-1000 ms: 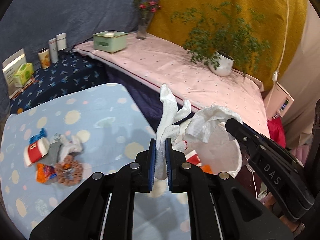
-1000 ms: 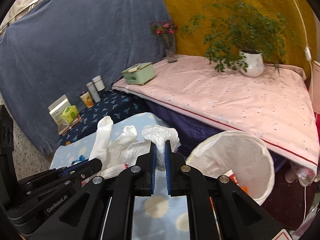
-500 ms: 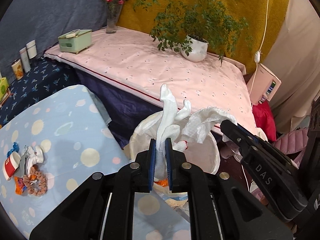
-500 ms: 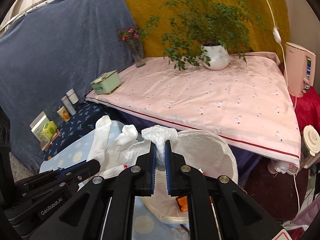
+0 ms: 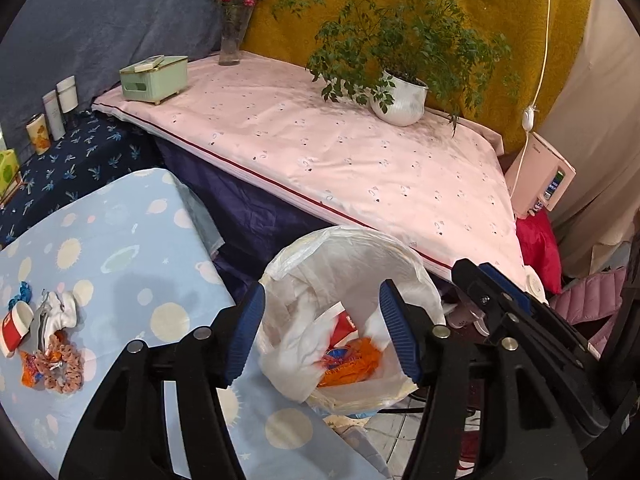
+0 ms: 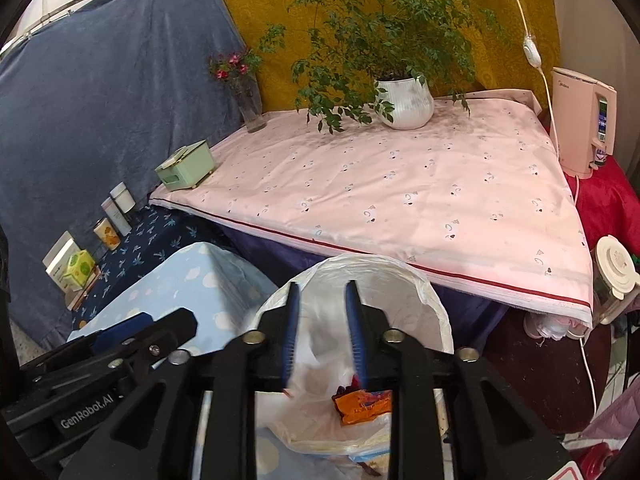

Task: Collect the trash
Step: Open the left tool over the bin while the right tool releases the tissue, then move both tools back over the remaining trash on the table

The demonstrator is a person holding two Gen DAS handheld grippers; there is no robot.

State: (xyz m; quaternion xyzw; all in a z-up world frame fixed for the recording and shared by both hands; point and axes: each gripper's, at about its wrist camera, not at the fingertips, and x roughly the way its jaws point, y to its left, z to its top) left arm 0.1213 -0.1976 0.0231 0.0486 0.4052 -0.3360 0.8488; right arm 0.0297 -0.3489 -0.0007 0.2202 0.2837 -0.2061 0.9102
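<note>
Both white tissue wads have left the tools since the earlier frame, the left tool (image 5: 320, 330) and right tool (image 6: 322, 332) opening empty over the lined bin (image 5: 416, 264), where tissue (image 5: 296, 344) draping the near rim could spill onto the worktop (image 5: 120, 240).

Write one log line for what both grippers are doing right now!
left gripper: opening, empty | right gripper: opening, empty | both over trash bin | white tissue inside
</note>
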